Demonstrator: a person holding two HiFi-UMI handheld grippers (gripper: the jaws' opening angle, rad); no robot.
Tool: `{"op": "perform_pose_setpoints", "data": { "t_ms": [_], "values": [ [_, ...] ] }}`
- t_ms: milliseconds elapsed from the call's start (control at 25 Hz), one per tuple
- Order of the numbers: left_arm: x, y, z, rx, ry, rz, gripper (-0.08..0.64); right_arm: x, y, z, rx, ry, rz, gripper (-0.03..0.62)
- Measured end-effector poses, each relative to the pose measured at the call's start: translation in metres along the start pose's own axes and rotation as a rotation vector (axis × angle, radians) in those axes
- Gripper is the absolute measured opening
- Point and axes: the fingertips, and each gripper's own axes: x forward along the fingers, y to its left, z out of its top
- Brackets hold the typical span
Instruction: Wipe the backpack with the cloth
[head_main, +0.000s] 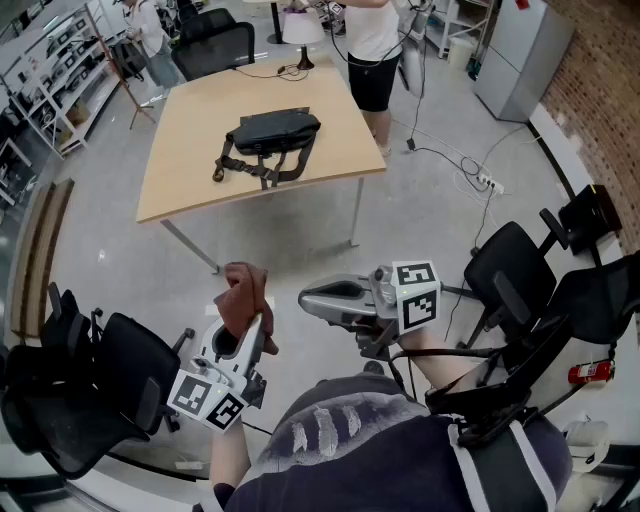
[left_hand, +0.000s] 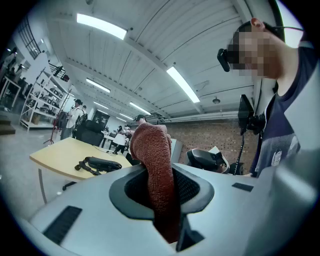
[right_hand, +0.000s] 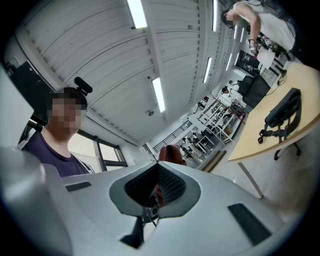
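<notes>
Left gripper (head_main: 252, 330): lower left of the head view, jaws clamped on the cloth, which stood up out of them in a bunched wad.
Cloth (head_main: 245, 295): rust-red, with a nubby, towel-like weave; soft and crumpled, its folds drooping over the jaw tips.
Right gripper (head_main: 310, 298): lower centre of the head view, pointing left, jaws together with nothing held (only a bit of its own mechanism showed in the gap).
Backpack (head_main: 272, 132): upper centre of the head view, lying flat on the table, well apart from both grippers; dark, smooth-looking fabric, a low slumped shape, straps splayed toward the near edge.
Table (head_main: 190, 150): pale wood top with rounded corners, thin metal legs, otherwise bare around the bag.
Chairs (head_main: 120, 385): black, padded, at lower left and at the right edge, flanking the person.
Step in hand: judged to be the approach; cloth gripped, wiping not yet begun.
Next move: it would call for closing the gap to the table, then laying the loose wad flat on the bag's top panel and dragging it with light pressure.
Handling guess: the limp bag could slide on the smooth top, so the empty right gripper might need to pin a strap.
</notes>
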Motion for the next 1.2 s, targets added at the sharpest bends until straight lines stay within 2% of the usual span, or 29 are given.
{"op": "perform_pose_setpoints", "data": {
  "t_ms": [160, 280, 400, 560, 640, 760, 880, 960, 1080, 1200],
  "values": [
    [0.001, 0.022, -0.016, -0.088, 0.029, -0.025, 0.089, 0.003, -0.011, -0.011, -0.011, -0.006, -0.061, 0.002],
    [0.013, 0.035, -0.025, -0.109, 0.074, -0.033, 0.089, -0.002, -0.025, -0.015, 0.0, -0.018, -0.109, 0.002],
    [0.042, 0.039, -0.024, -0.09, 0.093, -0.047, 0.089, -0.02, -0.048, 0.0, 0.011, -0.041, -0.125, 0.002],
    [0.107, 0.05, -0.018, -0.07, 0.111, -0.034, 0.089, -0.046, -0.085, 0.033, -0.014, -0.038, -0.096, 0.001],
    [0.151, 0.049, -0.023, -0.064, 0.154, -0.039, 0.089, -0.066, -0.108, 0.046, -0.009, -0.015, -0.094, 0.002],
    [0.218, 0.045, -0.025, 0.002, 0.219, -0.061, 0.089, -0.096, -0.144, 0.073, -0.007, 0.025, -0.095, 0.002],
    [0.271, 0.046, -0.024, 0.026, 0.243, -0.063, 0.089, -0.124, -0.176, 0.093, 0.003, 0.093, -0.083, 0.002],
    [0.299, 0.05, -0.026, 0.031, 0.253, -0.058, 0.089, -0.141, -0.201, 0.106, -0.004, 0.134, -0.109, 0.002],
    [0.33, 0.076, -0.025, 0.044, 0.28, -0.024, 0.089, -0.152, -0.233, 0.132, -0.057, 0.158, -0.152, 0.002],
    [0.354, 0.126, -0.027, 0.067, 0.321, 0.045, 0.089, -0.151, -0.272, 0.15, -0.071, 0.164, -0.198, 0.002]
  ]
}}
